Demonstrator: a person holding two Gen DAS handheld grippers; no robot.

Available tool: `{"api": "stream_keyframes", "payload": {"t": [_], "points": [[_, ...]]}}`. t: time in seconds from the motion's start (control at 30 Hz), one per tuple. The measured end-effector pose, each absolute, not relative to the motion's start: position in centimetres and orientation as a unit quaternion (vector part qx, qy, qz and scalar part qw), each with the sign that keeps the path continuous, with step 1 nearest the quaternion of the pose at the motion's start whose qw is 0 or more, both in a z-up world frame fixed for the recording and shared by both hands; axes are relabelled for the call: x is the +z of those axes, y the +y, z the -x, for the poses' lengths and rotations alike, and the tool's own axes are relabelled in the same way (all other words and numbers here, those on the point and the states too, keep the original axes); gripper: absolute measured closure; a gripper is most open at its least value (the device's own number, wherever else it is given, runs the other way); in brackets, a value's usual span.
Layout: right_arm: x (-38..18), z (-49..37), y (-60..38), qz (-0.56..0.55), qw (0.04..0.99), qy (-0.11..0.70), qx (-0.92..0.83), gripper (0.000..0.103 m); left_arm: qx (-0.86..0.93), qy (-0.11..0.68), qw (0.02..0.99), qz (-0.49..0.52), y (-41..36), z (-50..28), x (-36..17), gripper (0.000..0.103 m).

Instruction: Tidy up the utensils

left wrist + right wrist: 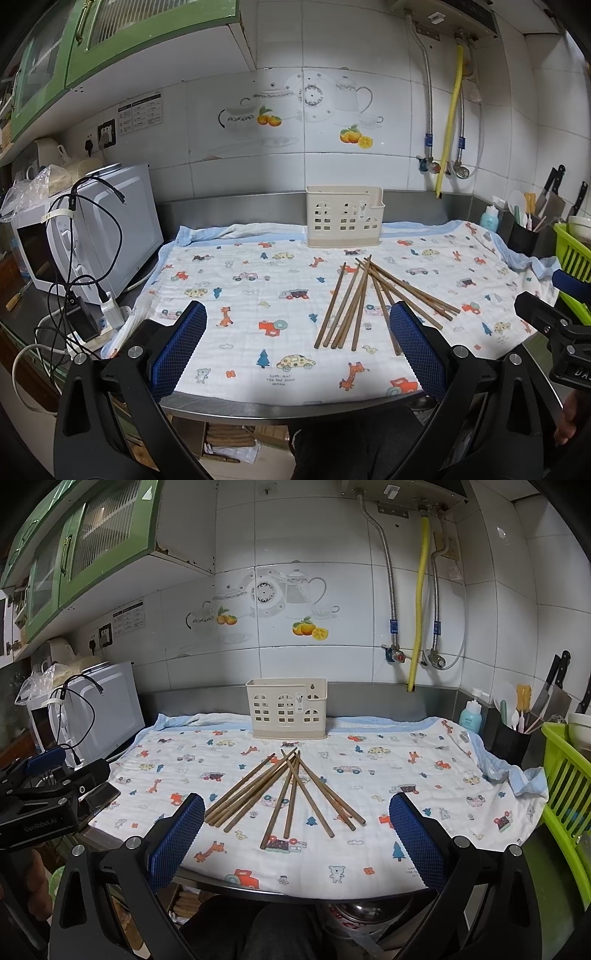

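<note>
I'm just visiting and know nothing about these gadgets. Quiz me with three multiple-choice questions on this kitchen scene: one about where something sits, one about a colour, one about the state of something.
1. Where is the beige holder?
A. At the back of the cloth, near the wall
B. On top of the microwave
C. Lying on its side at the front edge

2. What colour are the pads on the right tongs?
A. Red
B. Blue
C. Yellow

3. What state are the chopsticks in?
A. Standing in the holder
B. Gripped by the left tongs
C. Lying loose on the cloth

Answers:
1. A, since it stands upright at the far edge of the cloth.
2. B, since both pads are blue mesh.
3. C, since they lie scattered and crossed, with both tongs open and empty.
</note>
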State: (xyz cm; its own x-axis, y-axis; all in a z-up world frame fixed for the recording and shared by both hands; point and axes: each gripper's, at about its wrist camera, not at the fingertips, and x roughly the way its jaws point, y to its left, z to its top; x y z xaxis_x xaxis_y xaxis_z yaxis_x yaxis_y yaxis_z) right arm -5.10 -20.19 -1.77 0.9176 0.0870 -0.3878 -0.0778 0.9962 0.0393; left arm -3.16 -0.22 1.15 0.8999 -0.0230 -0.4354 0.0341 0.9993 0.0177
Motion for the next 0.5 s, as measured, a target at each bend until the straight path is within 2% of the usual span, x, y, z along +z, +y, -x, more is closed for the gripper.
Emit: {"api": "stream_keyframes", "payload": {"t": [0.5], "points": [[-1.81,4.99,-20.21,-0.012,0.979,0.200,0.047,0.006,-0.017,0.222,0.975,-0.013,-0.30,3.20,1.00,0.005]]}}
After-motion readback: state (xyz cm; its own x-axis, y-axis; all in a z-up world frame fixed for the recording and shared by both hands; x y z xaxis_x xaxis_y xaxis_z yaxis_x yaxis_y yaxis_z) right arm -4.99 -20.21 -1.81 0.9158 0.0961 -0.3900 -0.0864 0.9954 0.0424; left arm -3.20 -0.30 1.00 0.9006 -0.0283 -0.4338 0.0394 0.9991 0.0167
